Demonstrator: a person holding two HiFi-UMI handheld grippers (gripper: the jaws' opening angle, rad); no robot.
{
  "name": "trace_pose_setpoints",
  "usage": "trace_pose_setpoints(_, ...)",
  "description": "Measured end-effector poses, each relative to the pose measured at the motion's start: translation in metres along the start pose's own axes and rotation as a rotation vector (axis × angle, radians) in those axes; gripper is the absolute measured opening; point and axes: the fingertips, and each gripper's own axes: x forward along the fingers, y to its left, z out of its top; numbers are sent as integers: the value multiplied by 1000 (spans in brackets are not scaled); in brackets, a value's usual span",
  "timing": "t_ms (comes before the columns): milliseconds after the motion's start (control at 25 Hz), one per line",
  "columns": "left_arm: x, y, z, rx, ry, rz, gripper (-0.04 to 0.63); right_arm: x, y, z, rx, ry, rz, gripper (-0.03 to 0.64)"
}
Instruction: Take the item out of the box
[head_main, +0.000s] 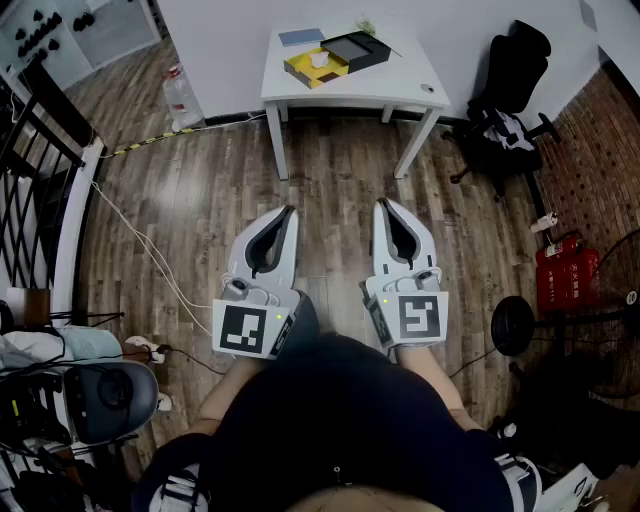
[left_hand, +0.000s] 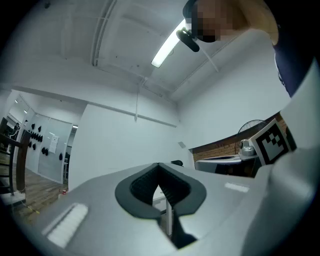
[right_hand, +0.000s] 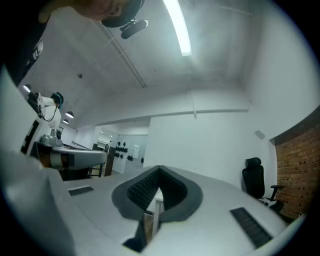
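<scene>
A yellow box lies open on the white table at the far side of the room, with a small white item inside it. A black lid rests against the box on its right. My left gripper and right gripper are held side by side close to my body, over the wooden floor and well short of the table. In the left gripper view the left gripper has its jaws together and empty. The right gripper looks the same in its own view.
A blue notebook lies at the table's back left. A black office chair stands right of the table, a red canister and a floor fan further right. A water bottle, a floor cable and a black railing are on the left.
</scene>
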Motion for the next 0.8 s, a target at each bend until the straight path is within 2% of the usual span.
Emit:
trace_pose_setpoints(200,6,-5,-6,12,3,-9,9,-2,-11,-10,63,33,-15,12)
trace_pose_setpoints(360,15,1,-13,5,11,5,9,8,-14,-7,27,-14,-3,12)
trace_pose_setpoints(560,40,23,-31,1,41,24,11,37,-17,-12,6,-12,9,13)
trace_pose_setpoints(680,63,41,-41,-18,40,22,11,62,-25,-23,8,31,-2,12)
trace_pose_setpoints(800,92,67,-52,-28,44,22,61,99,-33,-31,6,38,3,12)
